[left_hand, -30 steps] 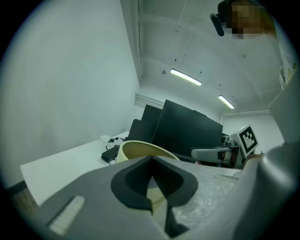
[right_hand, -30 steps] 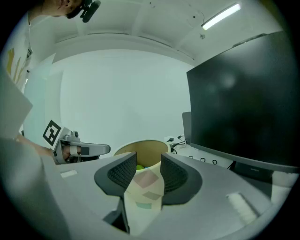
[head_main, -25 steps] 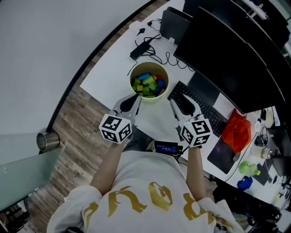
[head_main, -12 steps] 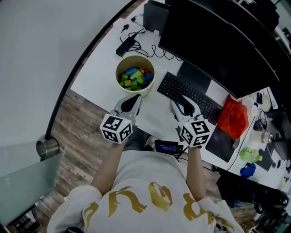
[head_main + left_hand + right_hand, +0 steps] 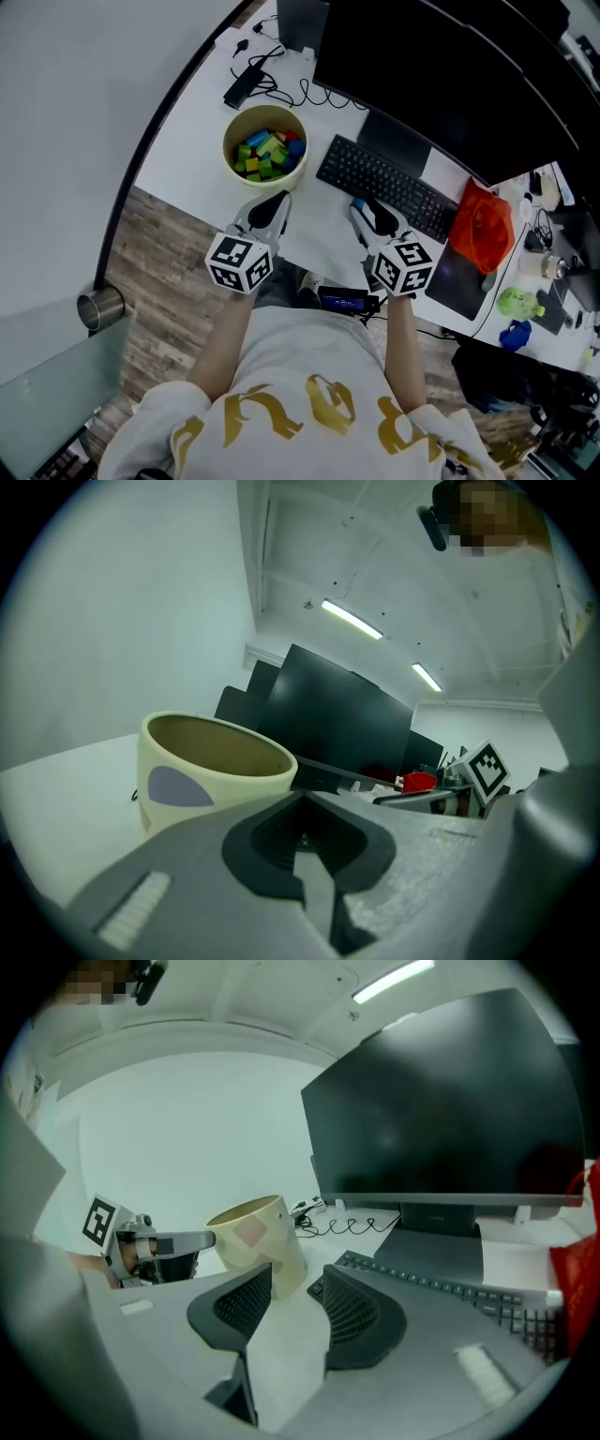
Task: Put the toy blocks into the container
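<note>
A cream round container [image 5: 228, 155] stands on the white table, holding several coloured toy blocks [image 5: 265, 153]. Both grippers hover at the table's near edge, on the near side of the container and apart from it. My left gripper [image 5: 278, 201] is shut with nothing in it; the left gripper view shows the container [image 5: 211, 766] just beyond its closed jaws [image 5: 302, 808]. Over the bare table beside the keyboard, my right gripper [image 5: 365, 208] is open and its jaws have just been opening further, with nothing between them. The right gripper view shows the container [image 5: 258, 1237] ahead on the left of those jaws [image 5: 291, 1288].
A black keyboard [image 5: 384, 183] and large dark monitors [image 5: 441, 75] fill the table's right side. A power adapter with cables [image 5: 246, 84] lies behind the container. A red bag [image 5: 478, 230] sits further right. A metal cylinder [image 5: 98, 307] stands on the wooden floor at left.
Both grippers have drawn back from the container toward the table's near edge. The container now sits farther up and left in the head view.
</note>
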The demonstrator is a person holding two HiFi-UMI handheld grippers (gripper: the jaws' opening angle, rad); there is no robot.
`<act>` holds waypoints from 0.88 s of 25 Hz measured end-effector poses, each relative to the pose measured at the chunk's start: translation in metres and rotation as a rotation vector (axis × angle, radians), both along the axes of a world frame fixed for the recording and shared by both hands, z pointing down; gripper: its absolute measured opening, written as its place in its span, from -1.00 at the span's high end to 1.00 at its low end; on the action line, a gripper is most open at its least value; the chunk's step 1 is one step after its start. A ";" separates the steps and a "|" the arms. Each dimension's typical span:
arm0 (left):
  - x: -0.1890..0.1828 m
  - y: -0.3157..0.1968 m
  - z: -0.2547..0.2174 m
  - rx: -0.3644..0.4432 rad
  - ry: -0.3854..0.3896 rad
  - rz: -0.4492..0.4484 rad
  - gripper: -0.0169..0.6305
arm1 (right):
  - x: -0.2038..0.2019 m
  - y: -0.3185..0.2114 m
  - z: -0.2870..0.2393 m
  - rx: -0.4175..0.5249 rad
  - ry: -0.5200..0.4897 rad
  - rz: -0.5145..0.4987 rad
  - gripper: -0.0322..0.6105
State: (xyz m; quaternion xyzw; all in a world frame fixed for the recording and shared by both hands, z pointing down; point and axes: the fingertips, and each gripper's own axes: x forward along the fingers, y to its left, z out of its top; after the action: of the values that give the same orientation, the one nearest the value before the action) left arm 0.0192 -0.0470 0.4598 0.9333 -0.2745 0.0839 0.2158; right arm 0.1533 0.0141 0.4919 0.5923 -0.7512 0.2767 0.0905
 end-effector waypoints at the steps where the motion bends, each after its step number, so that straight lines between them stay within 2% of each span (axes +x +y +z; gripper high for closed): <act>1: 0.001 0.000 0.002 -0.004 -0.002 0.005 0.93 | 0.001 0.000 0.004 -0.014 -0.016 0.006 0.31; 10: 0.007 0.000 0.029 -0.055 -0.033 0.047 0.93 | 0.011 0.005 0.048 -0.176 -0.060 0.080 0.33; 16: 0.012 0.004 0.053 -0.054 -0.100 0.105 0.93 | 0.013 0.004 0.073 -0.264 -0.072 0.084 0.31; 22: 0.016 0.006 0.067 -0.103 -0.088 0.123 0.93 | 0.021 0.006 0.092 -0.356 -0.088 0.140 0.29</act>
State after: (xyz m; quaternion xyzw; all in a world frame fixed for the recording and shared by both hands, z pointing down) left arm 0.0351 -0.0407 0.5268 0.9315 -0.2211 0.1521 0.2457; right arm 0.1747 0.0205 0.5841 0.6051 -0.6505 0.4367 0.1413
